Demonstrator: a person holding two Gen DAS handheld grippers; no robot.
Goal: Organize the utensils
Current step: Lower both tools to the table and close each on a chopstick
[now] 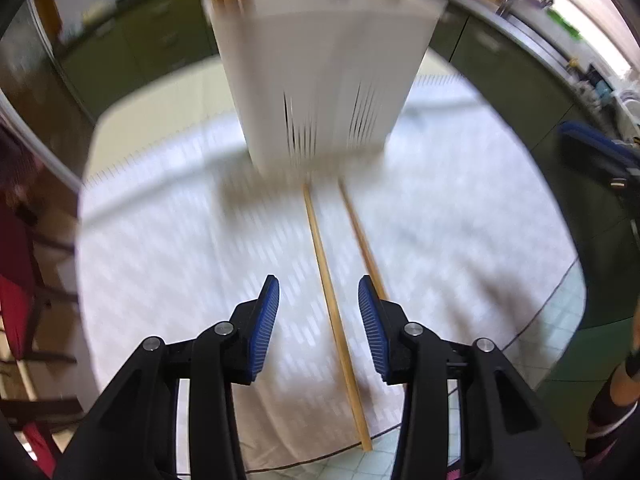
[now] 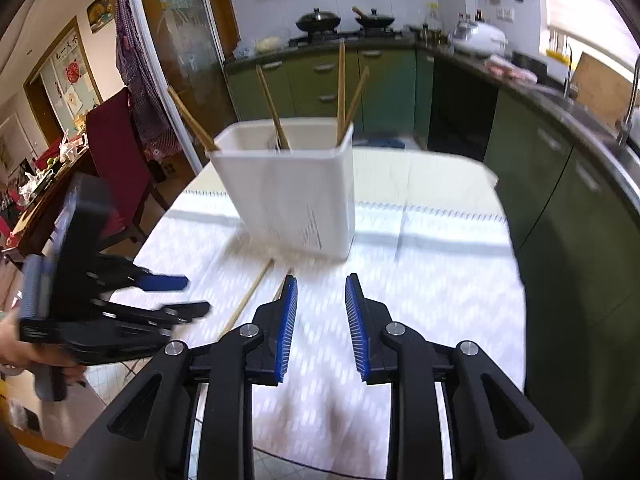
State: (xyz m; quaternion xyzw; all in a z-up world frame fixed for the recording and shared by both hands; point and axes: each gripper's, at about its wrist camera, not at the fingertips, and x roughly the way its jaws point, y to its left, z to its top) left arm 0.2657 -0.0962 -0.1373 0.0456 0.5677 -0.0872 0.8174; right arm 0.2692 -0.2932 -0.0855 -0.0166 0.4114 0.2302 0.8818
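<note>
The table (image 1: pixel 168 240), covered with a white patterned cloth, fills the middle of both views. Behind it, along the top and right edge of the right wrist view, run the green kitchen cabinets (image 2: pixel 320 76) with two dark pans on the stove above them. A dark red chair (image 2: pixel 116 152) stands at the left of that view.

On the table stands the white utensil holder (image 1: pixel 320 72), a tall box with narrow slits low on its walls. In the left wrist view it takes the upper centre of the frame; in the right wrist view (image 2: pixel 292 188) it is in the centre, a little tilted by the lens. Several wooden chopsticks (image 2: pixel 272 104) stick up out of it and lean to different sides.

Two more chopsticks lie flat on the cloth (image 1: pixel 336 304), side by side and slightly apart, running from the foot of the holder toward the bottom edge of the table.

The left gripper (image 1: pixel 319 312) hovers over this loose pair with its blue pads spread wide and nothing between them. One chopstick passes through the gap between the fingers, the other goes under the right finger.

The right gripper (image 2: pixel 321 316) is also released and empty, pointing at the holder; the loose chopsticks lie just left of its left finger.
</note>
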